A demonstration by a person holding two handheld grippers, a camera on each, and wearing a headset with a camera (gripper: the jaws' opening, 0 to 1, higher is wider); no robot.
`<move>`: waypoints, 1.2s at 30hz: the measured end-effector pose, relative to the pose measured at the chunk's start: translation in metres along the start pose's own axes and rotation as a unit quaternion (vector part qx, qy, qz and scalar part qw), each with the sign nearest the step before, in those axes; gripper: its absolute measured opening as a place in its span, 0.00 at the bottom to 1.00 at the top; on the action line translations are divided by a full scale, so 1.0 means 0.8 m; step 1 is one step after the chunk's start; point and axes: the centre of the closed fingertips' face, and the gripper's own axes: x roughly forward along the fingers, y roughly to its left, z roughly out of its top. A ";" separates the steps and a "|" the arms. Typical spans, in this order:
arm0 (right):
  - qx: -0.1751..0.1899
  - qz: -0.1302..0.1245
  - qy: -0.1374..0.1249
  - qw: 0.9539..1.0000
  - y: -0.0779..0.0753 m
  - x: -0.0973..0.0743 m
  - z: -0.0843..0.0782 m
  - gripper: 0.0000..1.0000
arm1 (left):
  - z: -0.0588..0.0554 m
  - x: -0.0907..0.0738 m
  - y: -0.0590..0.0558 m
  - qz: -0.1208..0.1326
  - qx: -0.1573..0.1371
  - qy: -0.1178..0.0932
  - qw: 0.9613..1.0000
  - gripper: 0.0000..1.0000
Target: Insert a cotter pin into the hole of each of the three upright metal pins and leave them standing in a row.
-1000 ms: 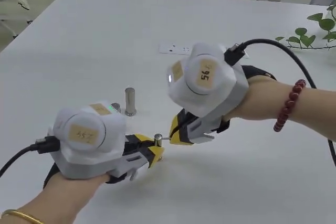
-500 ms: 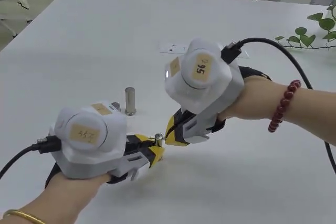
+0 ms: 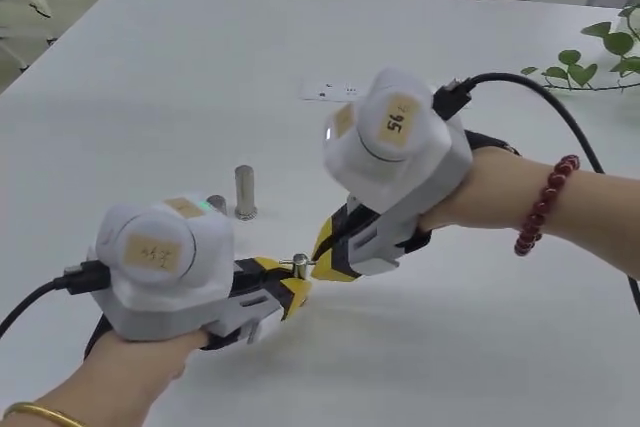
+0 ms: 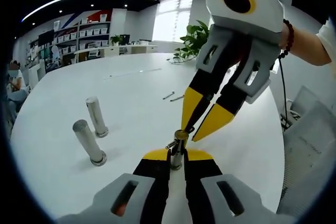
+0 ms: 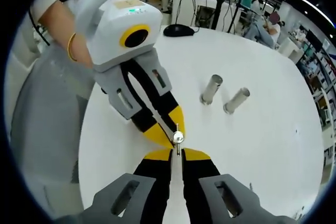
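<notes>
A white counter (image 3: 150, 67) seen from above, with a person's 2 hands meeting near its front edge. The left hand-held gripper (image 3: 292, 290) comes in from the lower left, its yellow-tipped jaws clamped on the lower part of a short metal pin (image 3: 299, 267), held upright just above the counter. The right hand-held gripper (image 3: 322, 263) reaches down from the right, its jaws pinched together on a thin cotter pin (image 4: 171, 144) at the top of that metal pin. In the left gripper view the cotter pin's end pokes out of the side of the metal pin near its top.

Behind the left hand-held gripper, 2 more metal pins stand upright on the counter close together, one (image 4: 96, 115) slightly farther back than the other (image 4: 88, 141). Well beyond them, 2 loose cotter pins (image 4: 173, 97) lie flat on the counter. A green plant (image 3: 600, 57) trails over the far right edge.
</notes>
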 end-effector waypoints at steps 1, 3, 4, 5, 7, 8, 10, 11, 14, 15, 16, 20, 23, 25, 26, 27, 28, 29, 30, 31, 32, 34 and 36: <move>0.000 -0.001 0.000 1.000 0.000 -0.001 -0.001 0.08 | 0.000 0.000 0.000 0.000 0.000 0.000 1.000 0.08; 0.005 -0.001 0.001 1.000 0.000 -0.002 -0.003 0.08 | 0.000 0.000 0.000 0.000 0.002 0.000 1.000 0.08; 0.008 0.000 0.001 1.000 0.000 -0.003 -0.004 0.08 | 0.000 0.000 0.000 0.000 0.002 0.000 1.000 0.08; 0.008 0.000 0.001 1.000 0.001 -0.003 -0.005 0.08 | 0.000 0.000 0.000 0.000 0.000 0.001 1.000 0.08; 0.007 0.001 0.002 1.000 0.001 -0.004 -0.006 0.07 | 0.000 0.000 0.001 0.000 -0.001 0.001 1.000 0.08; 0.004 0.001 0.002 1.000 0.001 -0.004 -0.007 0.07 | 0.000 0.000 0.001 0.000 -0.001 0.001 1.000 0.08; 0.001 0.000 0.004 1.000 0.001 -0.003 -0.007 0.07 | 0.000 0.000 0.001 0.000 -0.001 0.001 1.000 0.08; 0.002 -0.001 0.003 1.000 0.001 -0.003 -0.006 0.06 | -0.001 0.000 0.002 0.000 -0.002 0.001 1.000 0.08; 0.003 -0.002 0.000 1.000 0.000 -0.002 -0.004 0.04 | -0.001 0.000 0.002 0.000 -0.002 0.001 1.000 0.08; 0.003 -0.003 0.000 1.000 0.000 -0.002 -0.003 0.04 | -0.001 -0.001 0.002 0.000 -0.003 0.001 1.000 0.08; 0.004 -0.004 0.000 1.000 -0.001 -0.001 -0.002 0.04 | -0.001 0.000 0.002 0.000 -0.004 0.001 1.000 0.08; 0.009 -0.006 -0.003 1.000 -0.001 0.000 0.000 0.03 | -0.002 -0.001 0.002 -0.002 -0.009 0.002 1.000 0.08; 0.013 -0.006 -0.005 1.000 -0.001 0.000 0.002 0.03 | -0.002 -0.001 0.002 -0.002 -0.013 0.002 1.000 0.08; 0.015 -0.005 -0.006 1.000 -0.001 0.001 0.003 0.03 | -0.002 -0.001 0.002 -0.002 -0.014 0.002 1.000 0.08; 0.016 -0.004 -0.007 1.000 0.000 0.001 0.004 0.03 | -0.002 -0.001 0.002 -0.003 -0.014 0.002 1.000 0.08; 0.015 -0.003 -0.006 1.000 0.000 0.002 0.004 0.03 | -0.002 -0.001 0.002 -0.003 -0.014 0.002 1.000 0.08; 0.014 -0.004 -0.005 1.000 0.000 0.002 0.003 0.03 | -0.002 -0.001 0.002 -0.003 -0.014 0.002 1.000 0.08; 0.014 -0.003 -0.005 1.000 0.001 0.002 0.003 0.03 | -0.002 -0.001 0.002 -0.004 -0.014 0.003 1.000 0.08; 0.014 -0.003 -0.005 1.000 0.001 0.003 0.003 0.03 | -0.003 -0.001 0.002 -0.004 -0.014 0.003 1.000 0.08; 0.014 -0.002 -0.006 1.000 0.001 0.003 0.004 0.03 | -0.003 -0.001 0.002 -0.004 -0.014 0.003 1.000 0.08; 0.014 -0.002 -0.005 1.000 0.001 0.004 0.004 0.03 | -0.003 -0.001 0.002 -0.004 -0.014 0.003 1.000 0.08; 0.014 -0.002 -0.005 1.000 0.001 0.004 0.004 0.03 | -0.003 -0.001 0.002 -0.005 -0.014 0.005 1.000 0.08; 0.015 -0.002 -0.005 1.000 0.002 0.005 0.004 0.03 | -0.004 -0.001 0.002 -0.006 -0.012 0.007 1.000 0.08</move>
